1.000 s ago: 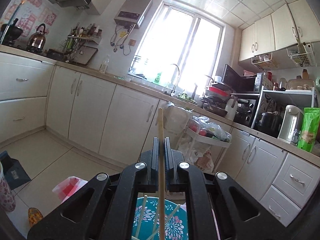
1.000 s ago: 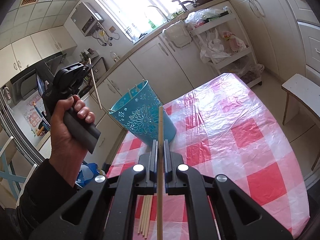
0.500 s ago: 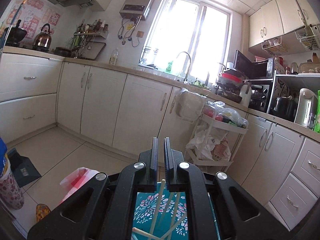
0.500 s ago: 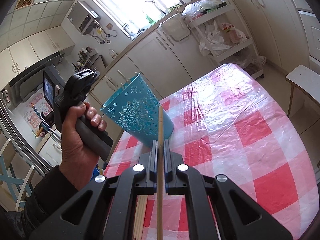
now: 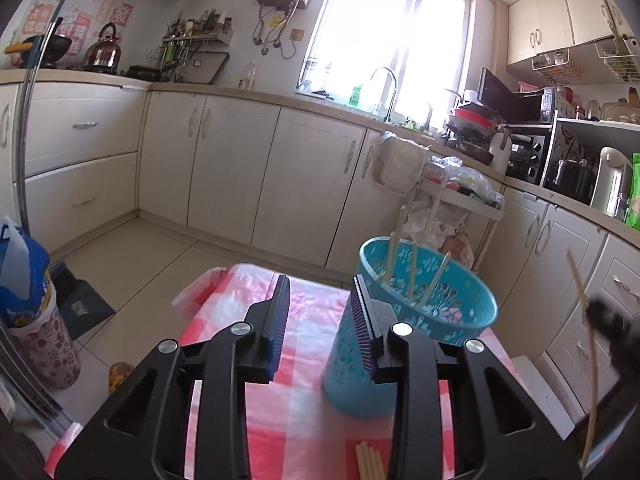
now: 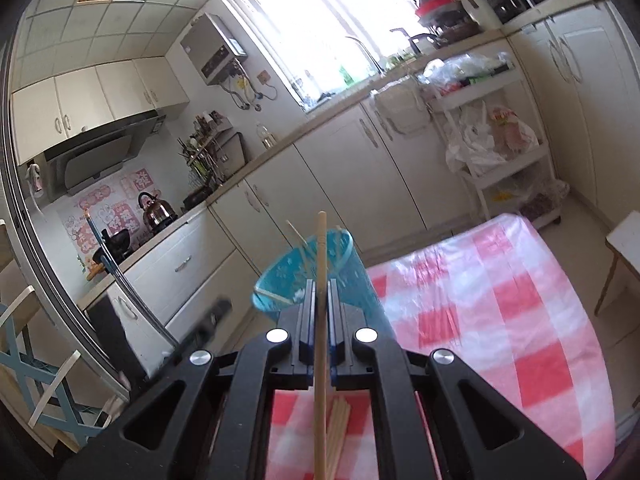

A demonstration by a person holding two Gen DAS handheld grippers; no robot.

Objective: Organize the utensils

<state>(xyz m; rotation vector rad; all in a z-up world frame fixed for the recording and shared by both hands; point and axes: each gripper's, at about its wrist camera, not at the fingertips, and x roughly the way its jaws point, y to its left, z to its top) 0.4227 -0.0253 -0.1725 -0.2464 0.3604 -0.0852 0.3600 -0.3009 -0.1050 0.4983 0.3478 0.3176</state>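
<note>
While our right gripper (image 6: 319,288) pinches 1 chopstick (image 6: 320,320), our left gripper (image 5: 322,312), jaws just parted, holds nothing; the teal holder (image 5: 428,312) stands on the checked tablecloth (image 5: 296,420), loose chopsticks (image 5: 370,462) nearby.

The right claw (image 5: 608,320) shows from the left wrist only as a dark motion smear at the picture's right edge, its jaws unreadable there, and the chopstick (image 5: 588,368) it carries runs blurred to the bottom corner. The loose chopsticks (image 5: 370,462) on the worktop (image 5: 296,420) are cut off by the bottom edge and partly hidden behind the left claw (image 5: 320,316). From the right wrist, the teal holder (image 6: 352,276) is blurred, its base hidden behind the claw, and the dark shape (image 6: 208,320) at lower left is too smeared to make out.
</note>
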